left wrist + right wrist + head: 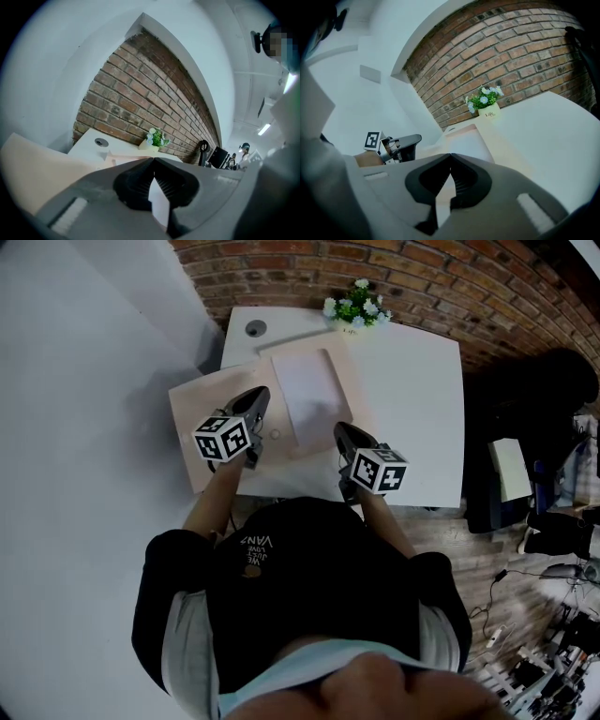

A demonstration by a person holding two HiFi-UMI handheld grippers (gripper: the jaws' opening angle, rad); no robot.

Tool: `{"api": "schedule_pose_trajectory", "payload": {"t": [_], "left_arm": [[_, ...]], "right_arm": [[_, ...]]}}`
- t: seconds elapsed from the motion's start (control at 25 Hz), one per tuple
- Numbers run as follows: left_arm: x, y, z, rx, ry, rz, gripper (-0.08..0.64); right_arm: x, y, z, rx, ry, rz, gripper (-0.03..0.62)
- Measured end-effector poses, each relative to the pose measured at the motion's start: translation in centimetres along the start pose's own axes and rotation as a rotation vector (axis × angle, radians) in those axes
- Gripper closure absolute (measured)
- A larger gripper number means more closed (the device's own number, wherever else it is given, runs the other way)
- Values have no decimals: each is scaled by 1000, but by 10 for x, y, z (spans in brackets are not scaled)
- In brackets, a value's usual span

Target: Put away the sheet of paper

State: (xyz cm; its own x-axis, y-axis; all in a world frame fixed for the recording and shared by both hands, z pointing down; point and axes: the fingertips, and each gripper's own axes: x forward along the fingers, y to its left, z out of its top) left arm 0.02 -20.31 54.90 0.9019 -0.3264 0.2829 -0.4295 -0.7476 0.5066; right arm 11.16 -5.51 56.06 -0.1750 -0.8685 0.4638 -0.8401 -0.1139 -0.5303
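Seemingly the sheet of paper (309, 390) already lies inside the open folder (202, 413) on the table (412, 399). The left tongs (262, 393) and right tongs (340, 431) are both closed and empty. Next, probably, the folder's cover needs gripping and folding over.

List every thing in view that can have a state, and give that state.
folder: open, on the table
sheet of paper: flat on the folder's right half
left gripper: shut
right gripper: shut
flower pot: upright

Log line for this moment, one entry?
left gripper shut | right gripper shut | sheet of paper lying on beige folder | white table
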Motion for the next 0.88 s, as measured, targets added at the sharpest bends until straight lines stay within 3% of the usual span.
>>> {"api": "schedule_pose_trajectory", "payload": {"t": [0.88], "left_arm": [[-59,-18,18,56,-47,-92,558]], "right_arm": [[13,33,-4,-35,-32,2,594]]}}
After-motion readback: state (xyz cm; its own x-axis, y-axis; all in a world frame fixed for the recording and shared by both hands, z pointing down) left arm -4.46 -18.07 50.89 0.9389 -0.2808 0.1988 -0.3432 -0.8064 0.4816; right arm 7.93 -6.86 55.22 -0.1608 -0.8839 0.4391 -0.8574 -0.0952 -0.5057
